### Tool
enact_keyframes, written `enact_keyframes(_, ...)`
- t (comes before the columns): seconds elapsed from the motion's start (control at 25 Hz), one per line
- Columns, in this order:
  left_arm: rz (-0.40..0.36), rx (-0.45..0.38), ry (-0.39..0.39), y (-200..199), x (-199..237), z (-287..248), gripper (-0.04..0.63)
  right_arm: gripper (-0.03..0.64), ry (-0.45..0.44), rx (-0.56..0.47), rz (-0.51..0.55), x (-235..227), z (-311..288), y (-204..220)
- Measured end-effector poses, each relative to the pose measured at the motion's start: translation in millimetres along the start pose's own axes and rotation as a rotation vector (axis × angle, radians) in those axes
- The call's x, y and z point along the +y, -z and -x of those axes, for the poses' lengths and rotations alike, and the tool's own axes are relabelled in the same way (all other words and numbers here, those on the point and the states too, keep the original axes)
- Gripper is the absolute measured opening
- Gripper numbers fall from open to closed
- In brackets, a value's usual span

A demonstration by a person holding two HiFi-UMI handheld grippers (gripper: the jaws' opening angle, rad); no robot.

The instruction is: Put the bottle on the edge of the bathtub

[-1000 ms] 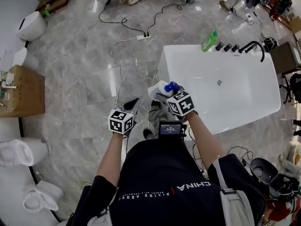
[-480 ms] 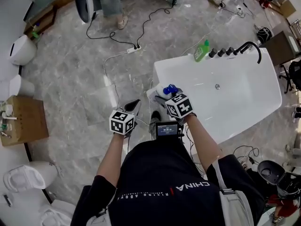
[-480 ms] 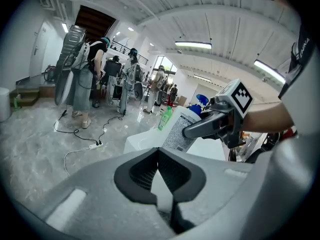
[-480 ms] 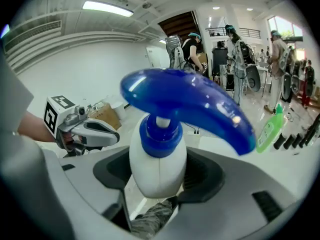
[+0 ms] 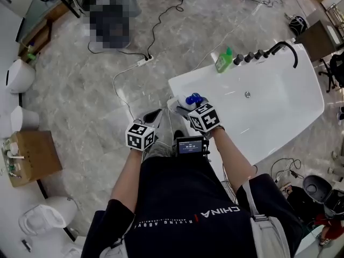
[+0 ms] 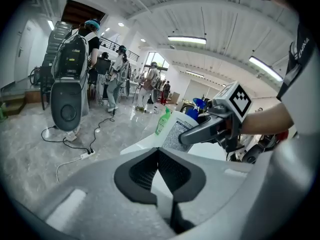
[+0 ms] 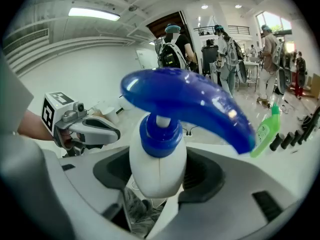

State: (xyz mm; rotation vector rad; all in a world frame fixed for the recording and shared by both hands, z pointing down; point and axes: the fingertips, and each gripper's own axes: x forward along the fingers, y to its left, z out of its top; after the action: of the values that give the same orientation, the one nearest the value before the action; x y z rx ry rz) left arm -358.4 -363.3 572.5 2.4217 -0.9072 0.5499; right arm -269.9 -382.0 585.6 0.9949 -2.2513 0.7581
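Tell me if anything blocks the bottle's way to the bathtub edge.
Nothing visible does. The right gripper holds the bottle by the bathtub's near corner, where the rim is bare. The green bottle and tap knobs stand on the far rim, out of the way.

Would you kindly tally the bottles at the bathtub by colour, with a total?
Green bottle: 1
White bottle with blue pump: 1
Total: 2

Black lettered T-shirt (image 5: pixel 185 198); grey, seemingly plastic left tool (image 5: pixel 152 116), right tool (image 5: pixel 185 106).
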Motion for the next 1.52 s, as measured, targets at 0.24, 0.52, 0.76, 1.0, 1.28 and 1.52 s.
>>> enact_keyframes(0.24, 0.011, 0.012, 0.031, -5.8, 18.7, -19.7, 0.009, 0.276, 0.022, 0.014, -0.034, -20.7, -16.9, -6.0)
enact_keyframes(0.52, -0.011, 0.062, 0.093, -17.4, 38.9, -51.1, 0.009, 0.276, 0.066, 0.019, -0.083, -54.3, -33.4, -26.3)
enact_keyframes(0.76, -0.030, 0.087, 0.144, -35.1, 60.2, -76.8, 0.009, 0.276, 0.125, 0.058, -0.098, -91.6, -53.0, -34.8)
enact_keyframes(1.0, -0.041, 0.131, 0.181, -35.2, 70.8, -97.9, 0.009, 0.276, 0.222, 0.097, -0.118, -137.2, -78.7, -22.2)
enact_keyframes(1.28, -0.052, 0.163, 0.197, -36.2, 85.5, -120.2, 0.009, 0.276, 0.307, 0.136, -0.111, -183.1, -124.6, -7.8)
enact_keyframes(1.52, -0.043, 0.185, 0.190, -33.7, 104.0, -124.3, 0.009, 0.276, 0.342, 0.174, -0.092, -199.4, -154.3, -2.6)
